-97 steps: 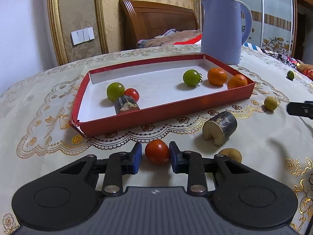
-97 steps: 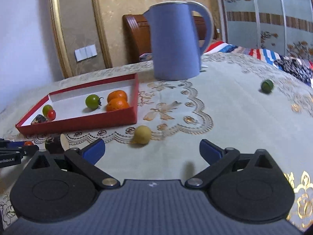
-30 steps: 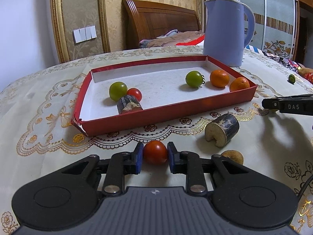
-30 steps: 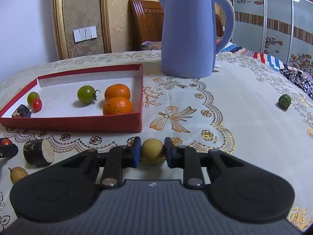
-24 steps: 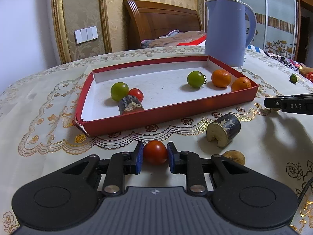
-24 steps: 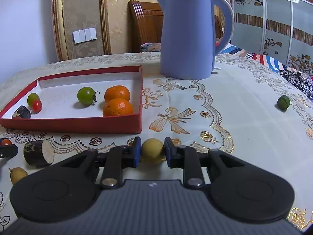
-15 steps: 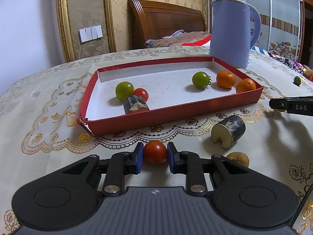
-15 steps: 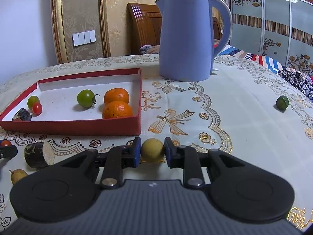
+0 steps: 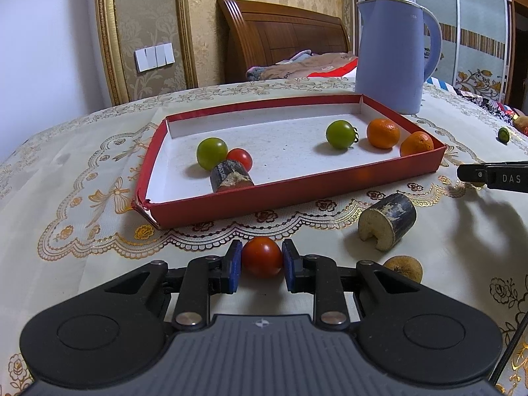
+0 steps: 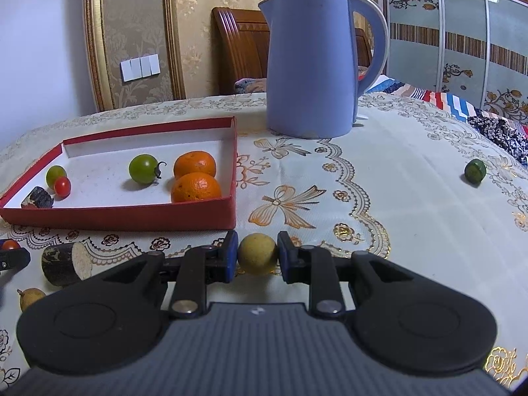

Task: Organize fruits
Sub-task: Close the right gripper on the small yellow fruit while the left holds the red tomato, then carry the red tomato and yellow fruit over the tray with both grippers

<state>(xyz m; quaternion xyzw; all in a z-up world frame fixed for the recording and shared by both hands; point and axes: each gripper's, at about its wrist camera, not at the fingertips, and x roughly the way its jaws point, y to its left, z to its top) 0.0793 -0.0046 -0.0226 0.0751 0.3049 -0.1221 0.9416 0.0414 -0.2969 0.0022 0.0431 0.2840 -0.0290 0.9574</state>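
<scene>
Left wrist view: the left gripper [image 9: 261, 260], angled down, pinches a red tomato [image 9: 261, 256] at its widest part, just before the red tray [image 9: 297, 194] (likely soft, easily bruised).

Right wrist view: the right gripper [image 10: 257, 253], angled down, clamps a round yellow fruit [image 10: 257, 253] beside the tray's corner; probably light and firm.

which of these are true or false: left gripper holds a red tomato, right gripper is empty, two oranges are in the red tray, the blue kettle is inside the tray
1. The left gripper holds a red tomato. True.
2. The right gripper is empty. False: it is shut on a yellow fruit.
3. Two oranges lie in the red tray. True.
4. The blue kettle stands inside the tray. False: it stands on the tablecloth beyond the tray.
</scene>
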